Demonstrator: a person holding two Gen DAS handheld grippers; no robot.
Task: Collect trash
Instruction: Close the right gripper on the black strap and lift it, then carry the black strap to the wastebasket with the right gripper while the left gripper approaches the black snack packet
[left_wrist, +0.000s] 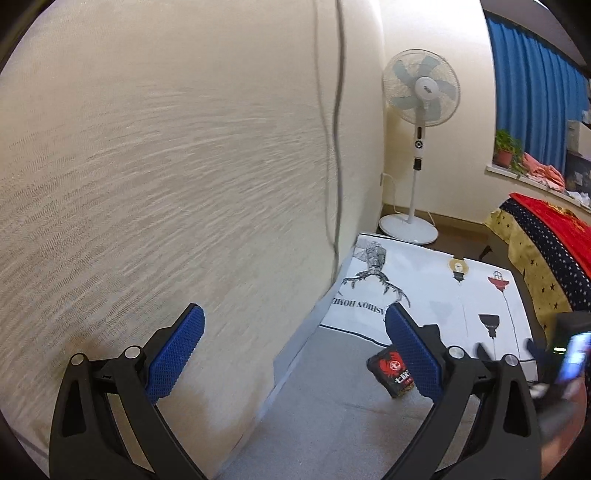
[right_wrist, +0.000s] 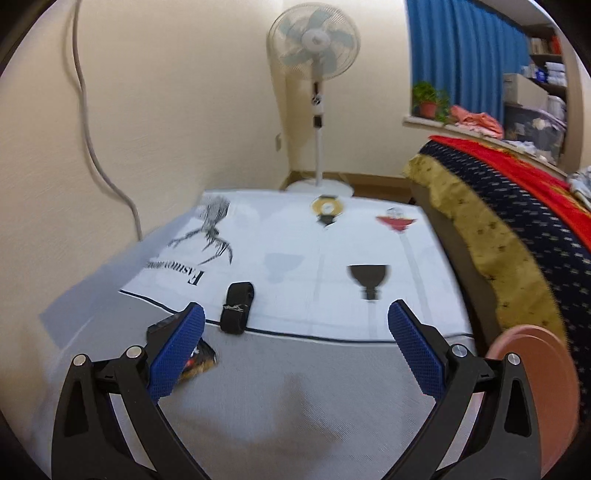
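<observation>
Your left claw (left_wrist: 293, 343) is spread wide and holds nothing; it faces a cream wall (left_wrist: 166, 166), which fills most of its view. Your right claw (right_wrist: 295, 336) is also wide apart and empty, held above a counter (right_wrist: 295, 387) covered by a grey and white printed cloth. A black snack wrapper (right_wrist: 197, 360) with red print lies on the grey part, just behind the right claw's left finger. A black strap (right_wrist: 237, 306) lies beyond it. A standing fan (right_wrist: 314, 48) stands by the far wall.
</observation>
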